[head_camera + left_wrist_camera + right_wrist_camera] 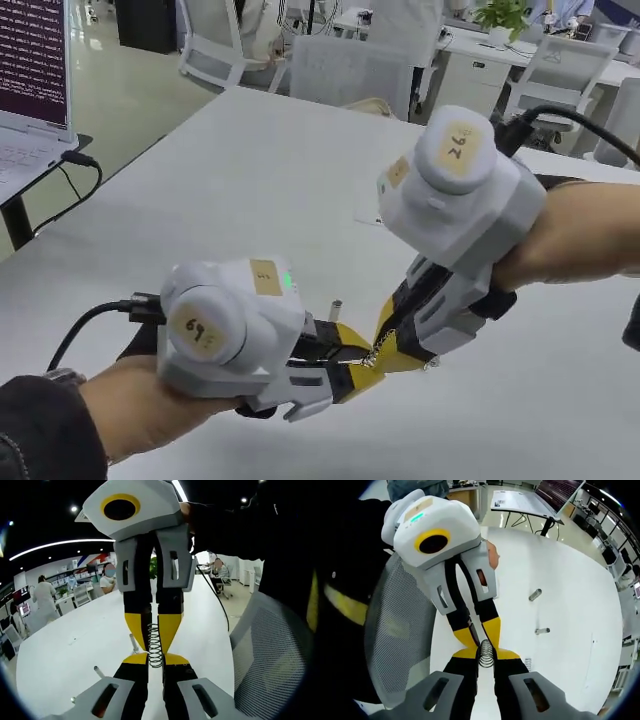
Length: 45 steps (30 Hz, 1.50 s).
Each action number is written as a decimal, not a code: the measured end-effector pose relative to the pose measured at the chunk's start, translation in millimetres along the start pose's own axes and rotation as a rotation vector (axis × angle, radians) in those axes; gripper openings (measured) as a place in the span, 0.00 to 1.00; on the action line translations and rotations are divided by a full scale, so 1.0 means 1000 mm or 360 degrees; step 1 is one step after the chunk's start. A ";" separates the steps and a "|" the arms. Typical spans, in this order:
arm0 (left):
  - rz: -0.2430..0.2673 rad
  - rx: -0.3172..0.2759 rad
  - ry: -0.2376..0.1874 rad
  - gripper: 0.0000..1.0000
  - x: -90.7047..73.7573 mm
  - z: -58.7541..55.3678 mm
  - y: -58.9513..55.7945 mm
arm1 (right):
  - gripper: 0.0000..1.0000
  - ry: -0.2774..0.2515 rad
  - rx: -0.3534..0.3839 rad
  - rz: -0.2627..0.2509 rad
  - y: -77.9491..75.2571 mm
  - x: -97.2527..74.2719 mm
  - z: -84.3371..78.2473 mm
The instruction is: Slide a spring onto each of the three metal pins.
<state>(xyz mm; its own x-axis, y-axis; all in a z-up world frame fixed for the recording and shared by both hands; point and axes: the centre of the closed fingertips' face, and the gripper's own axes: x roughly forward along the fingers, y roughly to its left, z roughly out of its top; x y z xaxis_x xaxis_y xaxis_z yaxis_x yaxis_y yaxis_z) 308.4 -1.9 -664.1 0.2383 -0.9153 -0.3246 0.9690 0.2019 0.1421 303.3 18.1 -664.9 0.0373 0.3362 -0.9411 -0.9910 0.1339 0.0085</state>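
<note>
Spring: one, coiled steel, held off the worktop where the two gripper tips meet. It lies lengthwise between the jaws of the right gripper, which are clamped on it. Held pin: a thin dark rod pinched between the closed jaws of the left gripper, its free end entering the spring's mouth. How far it is seated cannot be told. Far pin and near pin: on the worktop, well apart from the grippers. They are too small to tell whether either carries a spring. Loose coil: lying near them, probably a spare spring. Progress, as judged: one fitting under way and unfinished, with likely two pins left.
</note>
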 end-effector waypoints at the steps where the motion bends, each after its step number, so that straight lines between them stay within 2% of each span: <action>1: -0.0001 -0.0003 -0.0001 0.02 0.000 0.000 0.000 | 0.08 0.0001 0.0003 0.0000 0.000 0.000 0.000; 5: 0.0000 -0.0029 0.0005 0.02 -0.001 -0.001 0.001 | 0.09 0.0002 0.0008 0.0000 -0.001 0.001 0.001; 14: 0.0015 -0.0104 -0.0020 0.01 -0.004 -0.002 0.008 | 0.11 -0.0052 0.0027 -0.0013 -0.005 -0.004 0.005; 29: 0.0014 -0.0135 -0.0032 0.02 -0.004 -0.002 0.010 | 0.09 -0.0067 0.0008 -0.0017 -0.003 -0.003 0.008; 45: -0.0009 -0.0122 0.0008 0.02 -0.002 -0.005 0.005 | 0.08 -0.0019 -0.0042 0.0012 -0.001 0.002 0.006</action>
<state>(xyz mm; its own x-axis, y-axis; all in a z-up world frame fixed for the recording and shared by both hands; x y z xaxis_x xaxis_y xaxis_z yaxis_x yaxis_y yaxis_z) 313.5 2.7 -667.5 0.2332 -0.9148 -0.3297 0.9724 0.2233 0.0682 305.3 24.1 -664.8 0.0314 0.3479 -0.9370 -0.9943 0.1068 0.0063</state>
